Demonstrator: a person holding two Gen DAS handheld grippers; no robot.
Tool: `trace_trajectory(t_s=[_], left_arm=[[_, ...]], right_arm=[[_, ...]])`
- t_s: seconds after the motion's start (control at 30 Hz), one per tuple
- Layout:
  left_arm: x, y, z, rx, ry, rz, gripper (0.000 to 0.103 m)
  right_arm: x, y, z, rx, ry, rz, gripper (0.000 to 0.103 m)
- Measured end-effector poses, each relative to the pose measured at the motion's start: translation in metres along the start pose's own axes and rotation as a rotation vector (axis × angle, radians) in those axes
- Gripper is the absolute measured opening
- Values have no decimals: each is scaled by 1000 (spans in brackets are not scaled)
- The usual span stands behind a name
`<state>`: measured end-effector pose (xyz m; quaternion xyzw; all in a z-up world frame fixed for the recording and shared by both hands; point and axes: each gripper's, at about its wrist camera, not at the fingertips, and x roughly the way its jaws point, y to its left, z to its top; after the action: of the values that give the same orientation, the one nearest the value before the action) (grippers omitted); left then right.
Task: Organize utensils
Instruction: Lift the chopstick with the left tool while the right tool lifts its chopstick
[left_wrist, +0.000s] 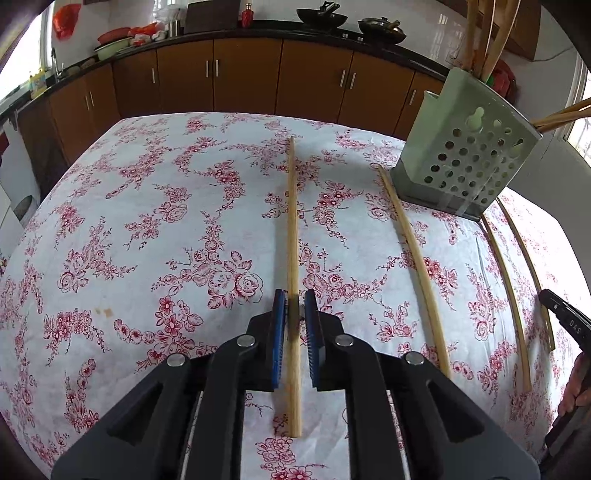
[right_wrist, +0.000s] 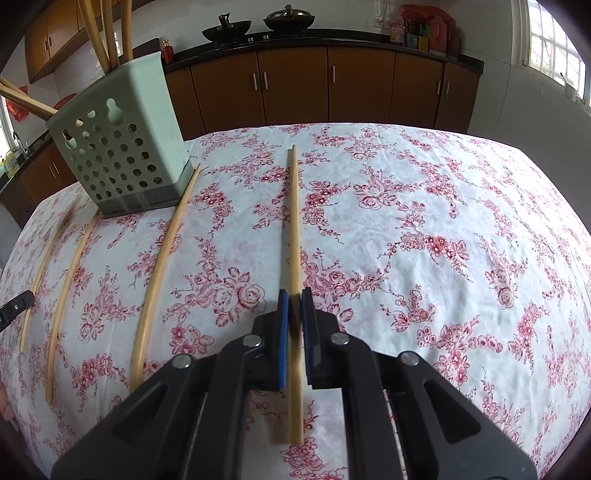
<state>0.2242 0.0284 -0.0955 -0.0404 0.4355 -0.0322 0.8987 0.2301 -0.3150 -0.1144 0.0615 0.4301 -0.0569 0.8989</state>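
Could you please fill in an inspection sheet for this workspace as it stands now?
Surface: floral tablecloth, flat, with a small brownish stain.
Job's things: green perforated holder standing upright with stored chopsticks in it; two loose chopsticks lying on the cloth, one on either side of the holder.
Clutter: nothing seen.
Grippers: left gripper shut on the left chopstick; right gripper shut on the right chopstick.
Cables: nothing seen.
Surroundings: brown cabinets, woks on the counter, a window.
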Motion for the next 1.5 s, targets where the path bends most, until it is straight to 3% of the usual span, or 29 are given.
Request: trace_trajectory(t_s=[0.2,0.93,1.03,1.1,1.2,1.3,1.5], left_arm=[[-2,-6,-3,32,-17,16,18],[-7,-8,-8,52,-14,40,18],[-9,-7,-11,42,-16,43,15],[-10,-6,-12,40,-15,60,7],[-11,-4,-11,38,-6,56,7],[-22,-4,-9,38,-23,46,7],[-65,-1,9,24,-134,1,7]], right_arm=[[0,0,0,2,0,1,9],[-19,3,-24,-9,2,2,9],[-21,1,-25,-13,4,2,9],[-23,-2,-27,-16,5,2,8],[-28,-6,-27,0,7,13,8],[-44,-10,-22,8,-37,19,8],[-96,-17,0,25,-188,35,8]])
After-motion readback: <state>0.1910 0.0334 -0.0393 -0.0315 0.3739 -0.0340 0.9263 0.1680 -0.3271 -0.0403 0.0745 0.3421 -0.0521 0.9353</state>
